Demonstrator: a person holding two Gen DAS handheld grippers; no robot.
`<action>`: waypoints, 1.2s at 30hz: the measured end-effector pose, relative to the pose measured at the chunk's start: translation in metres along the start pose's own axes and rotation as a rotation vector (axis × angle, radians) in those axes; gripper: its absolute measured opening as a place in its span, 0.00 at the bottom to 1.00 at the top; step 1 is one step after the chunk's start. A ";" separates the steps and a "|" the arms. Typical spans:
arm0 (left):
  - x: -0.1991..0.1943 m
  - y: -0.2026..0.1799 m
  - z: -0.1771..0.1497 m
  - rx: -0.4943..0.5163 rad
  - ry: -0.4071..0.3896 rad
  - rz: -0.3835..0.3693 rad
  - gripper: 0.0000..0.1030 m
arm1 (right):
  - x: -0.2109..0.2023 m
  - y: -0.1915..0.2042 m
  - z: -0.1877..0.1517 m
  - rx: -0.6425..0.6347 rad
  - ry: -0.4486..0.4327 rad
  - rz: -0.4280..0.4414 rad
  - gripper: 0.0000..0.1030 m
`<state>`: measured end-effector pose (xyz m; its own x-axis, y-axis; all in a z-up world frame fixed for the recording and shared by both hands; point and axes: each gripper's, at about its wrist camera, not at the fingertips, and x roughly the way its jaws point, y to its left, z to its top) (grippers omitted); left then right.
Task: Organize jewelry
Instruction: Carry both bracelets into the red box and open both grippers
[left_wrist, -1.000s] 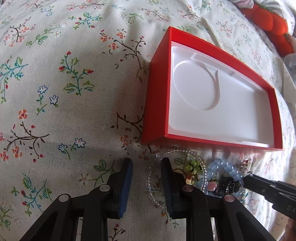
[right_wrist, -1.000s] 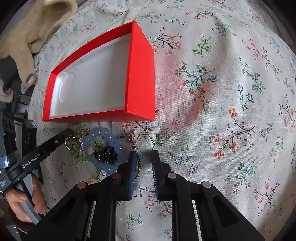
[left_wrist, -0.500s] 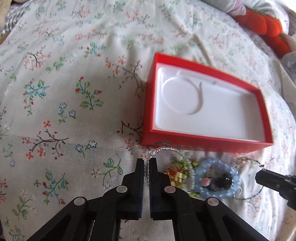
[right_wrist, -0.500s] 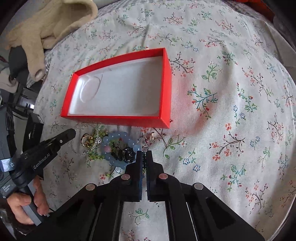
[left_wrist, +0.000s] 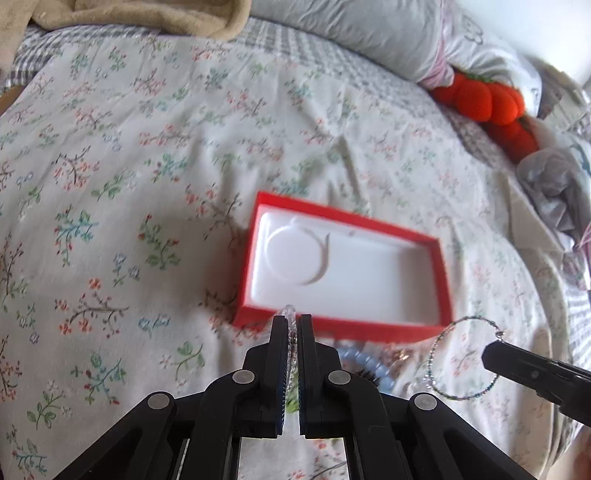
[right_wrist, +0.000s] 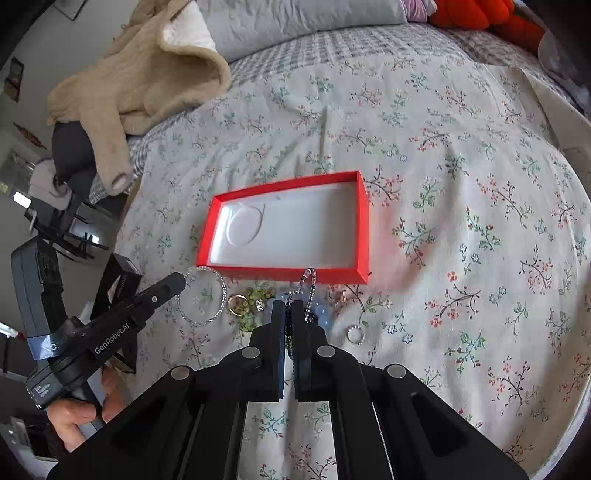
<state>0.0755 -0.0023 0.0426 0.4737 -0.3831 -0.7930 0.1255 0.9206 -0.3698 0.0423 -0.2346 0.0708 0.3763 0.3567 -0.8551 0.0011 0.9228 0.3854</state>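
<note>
- Your left gripper (left_wrist: 291, 326) has closed on the clear beaded bracelet (right_wrist: 201, 295) and lifted it off the bed (left_wrist: 147, 177).
- Your right gripper (right_wrist: 290, 310) now pinches the thin dark beaded bracelet (left_wrist: 461, 356) — both ready for the open red box (right_wrist: 364, 229).

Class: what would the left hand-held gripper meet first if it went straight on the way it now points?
Probably the near wall of the red box. The left hand-held gripper, shut on the clear bead bracelet, points at it; depth is unclear, so it might pass above.
</note>
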 end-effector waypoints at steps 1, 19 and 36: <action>-0.001 -0.002 0.004 0.001 -0.016 -0.014 0.00 | -0.003 0.002 0.002 -0.004 -0.015 0.002 0.02; 0.032 -0.018 0.035 -0.044 -0.051 -0.200 0.00 | 0.022 -0.001 0.044 0.040 -0.082 -0.005 0.03; 0.065 0.005 0.035 0.008 -0.047 0.022 0.00 | 0.058 -0.011 0.049 0.039 -0.039 -0.053 0.03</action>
<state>0.1373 -0.0197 0.0059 0.5167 -0.3585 -0.7775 0.1210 0.9296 -0.3483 0.1098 -0.2315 0.0343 0.4109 0.3006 -0.8607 0.0582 0.9335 0.3538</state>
